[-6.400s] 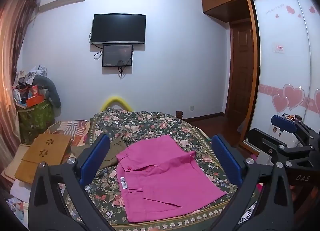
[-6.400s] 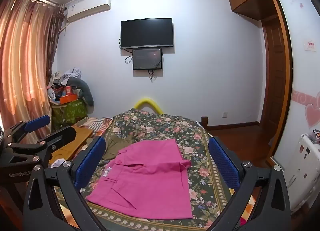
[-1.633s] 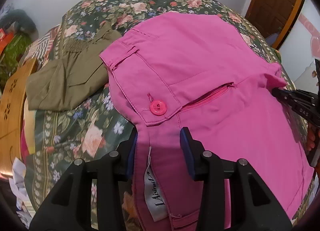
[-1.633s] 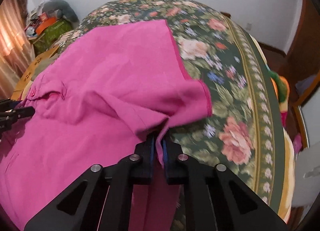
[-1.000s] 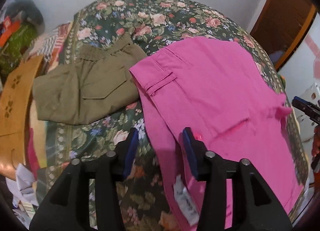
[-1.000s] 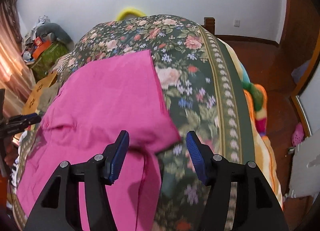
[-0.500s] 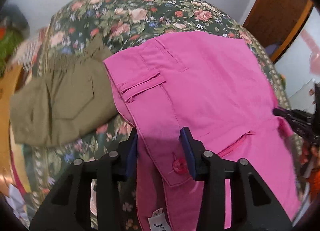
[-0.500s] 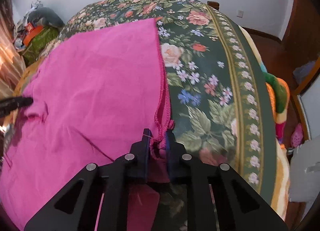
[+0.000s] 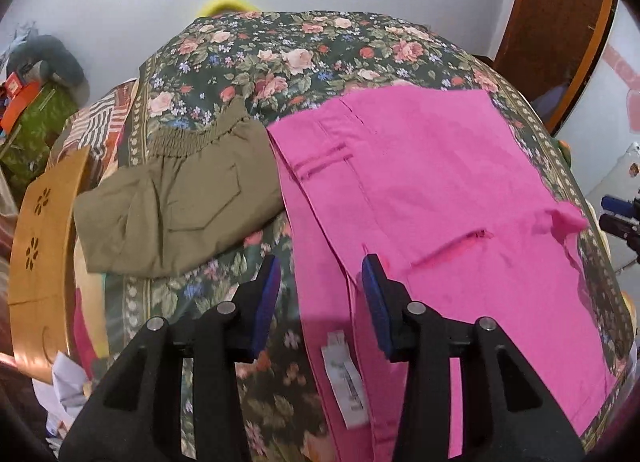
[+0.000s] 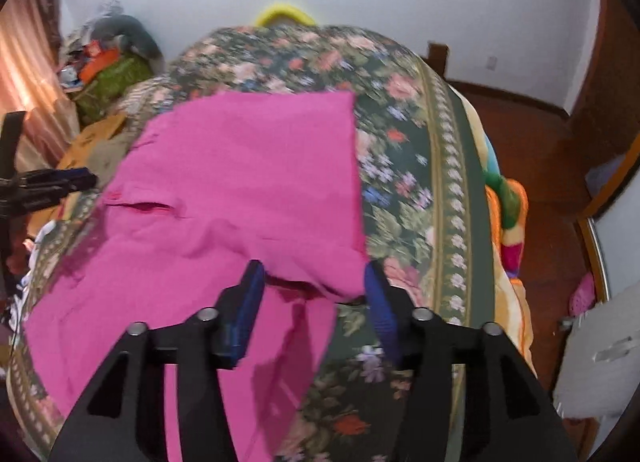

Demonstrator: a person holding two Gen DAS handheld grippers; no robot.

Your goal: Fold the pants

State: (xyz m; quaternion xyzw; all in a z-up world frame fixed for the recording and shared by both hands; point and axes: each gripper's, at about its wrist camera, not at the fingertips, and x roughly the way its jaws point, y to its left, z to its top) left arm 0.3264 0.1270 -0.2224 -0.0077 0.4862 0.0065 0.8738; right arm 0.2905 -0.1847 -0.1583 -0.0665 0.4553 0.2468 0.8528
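Observation:
Pink pants [image 9: 432, 197] lie folded on the floral bedspread [image 9: 280, 49], waistband to the left with a white label [image 9: 348, 378] showing. My left gripper [image 9: 318, 286] is open above the waistband edge and holds nothing. In the right wrist view the pink pants [image 10: 248, 181] lie flat, their folded right corner raised just ahead of my right gripper [image 10: 314, 278], which is open and empty. The left gripper also shows at the left edge of the right wrist view [image 10: 44, 185].
Folded olive pants [image 9: 176, 197] lie on the bed left of the pink pair. A wooden board [image 9: 40, 229] and clutter sit at the left. The bed's right edge [image 10: 472, 197] drops to a wooden floor [image 10: 552, 189].
Both grippers have let go of the pink pants and pulled back a little. The right gripper was shut on the hem corner half a second ago and is now open.

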